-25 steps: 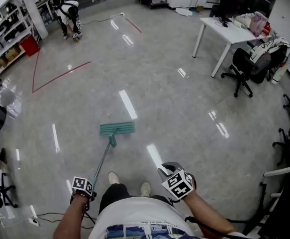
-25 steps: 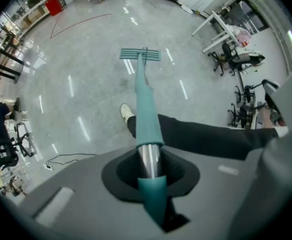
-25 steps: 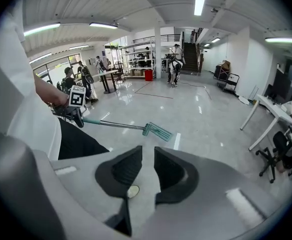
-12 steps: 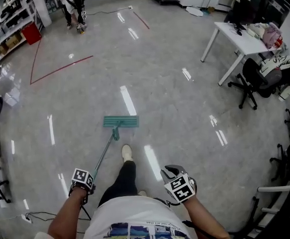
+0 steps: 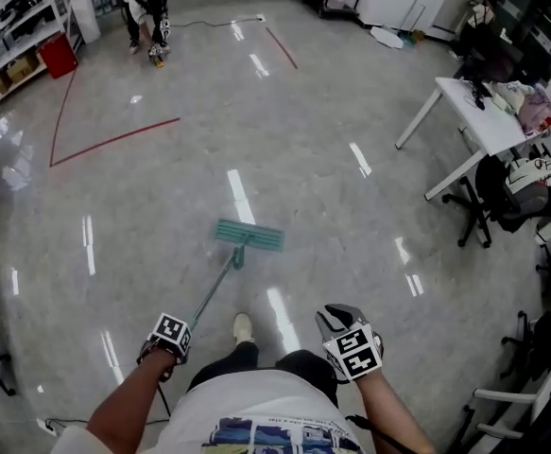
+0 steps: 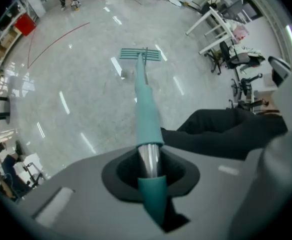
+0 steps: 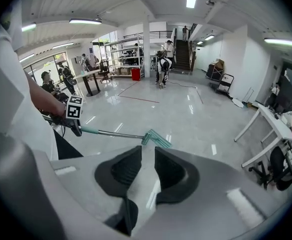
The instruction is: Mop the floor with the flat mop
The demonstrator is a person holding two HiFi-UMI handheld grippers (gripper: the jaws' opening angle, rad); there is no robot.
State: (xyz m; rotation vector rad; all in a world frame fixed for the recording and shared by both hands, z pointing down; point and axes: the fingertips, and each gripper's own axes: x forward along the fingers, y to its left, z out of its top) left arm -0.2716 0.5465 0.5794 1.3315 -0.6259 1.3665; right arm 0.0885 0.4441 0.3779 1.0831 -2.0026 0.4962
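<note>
Head view, looking steeply down: the left gripper [image 5: 176, 334] holds the upper end of the flat mop's handle [image 5: 215, 287]. The handle slants forward to the teal mop head [image 5: 249, 235], which lies flat on the glossy grey floor [image 5: 351, 216] ahead of the person's shoe [image 5: 243, 326]. The right gripper [image 5: 336, 324] is clear of the mop. Left gripper view: the jaws are clamped around the teal and metal handle. Right gripper view: the jaws stand narrowly apart with nothing between them, and the mop head is on the floor beyond.
</note>
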